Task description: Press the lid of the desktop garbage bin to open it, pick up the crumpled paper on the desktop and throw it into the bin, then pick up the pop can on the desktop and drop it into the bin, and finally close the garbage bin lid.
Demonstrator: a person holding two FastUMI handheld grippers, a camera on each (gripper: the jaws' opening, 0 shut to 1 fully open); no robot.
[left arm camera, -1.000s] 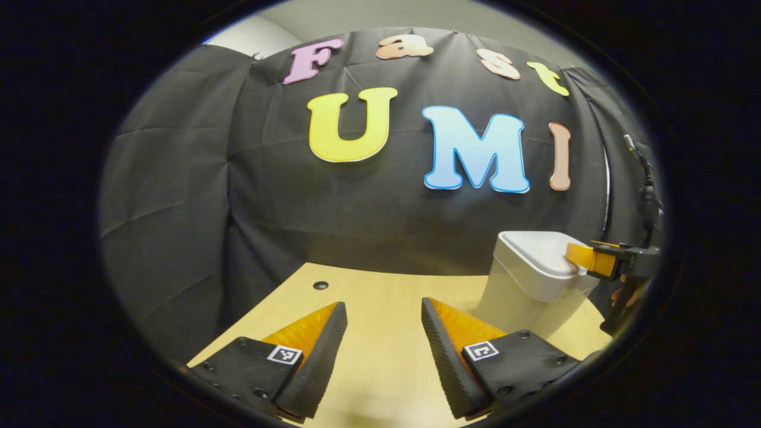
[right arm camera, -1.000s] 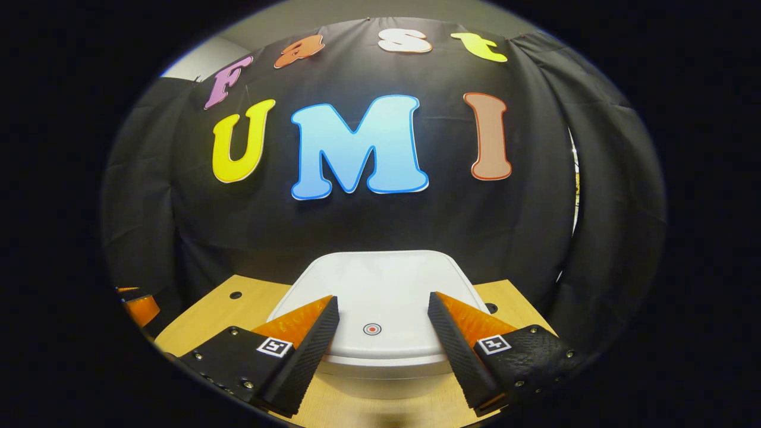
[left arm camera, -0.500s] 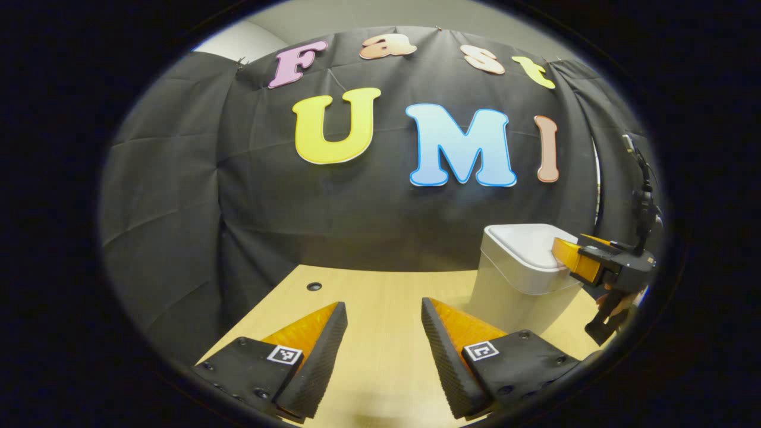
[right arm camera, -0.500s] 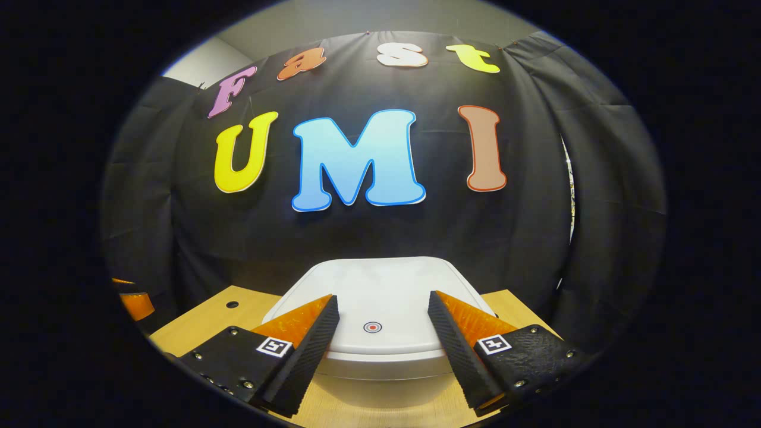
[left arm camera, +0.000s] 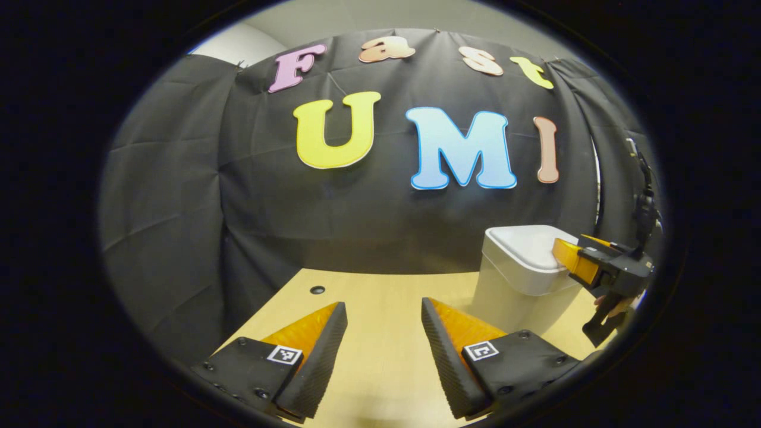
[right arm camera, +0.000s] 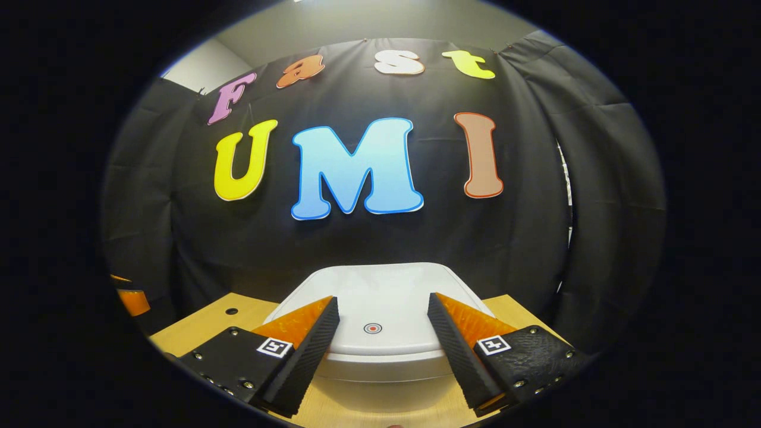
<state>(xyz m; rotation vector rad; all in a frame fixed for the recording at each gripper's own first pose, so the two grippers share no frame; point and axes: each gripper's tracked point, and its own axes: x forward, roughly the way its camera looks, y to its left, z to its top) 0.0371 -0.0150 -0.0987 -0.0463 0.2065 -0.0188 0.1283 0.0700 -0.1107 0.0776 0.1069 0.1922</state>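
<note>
The white desktop bin [right arm camera: 380,356] stands on the wooden desk with its lid [right arm camera: 386,297] down; a small red dot [right arm camera: 372,328] marks the lid's front. My right gripper [right arm camera: 383,309] is open, its fingers spread over the lid's front edge to either side of the dot. In the left gripper view the bin [left arm camera: 523,279] is at the right, and the right gripper [left arm camera: 571,258] reaches over its lid, held by a hand [left arm camera: 612,306]. My left gripper [left arm camera: 383,315] hangs open over bare desk with nothing between its fingers.
The light wooden desk [left arm camera: 380,297] runs back to the black cloth wall. A small dark hole [left arm camera: 317,290] sits in the desk at the back left, and another hole [right arm camera: 232,311] lies left of the bin.
The right gripper has tilted slightly, the lid sitting a little lower in its view; its fingers stay spread over the lid. The left gripper's view shifted slightly, the bin edging left.
</note>
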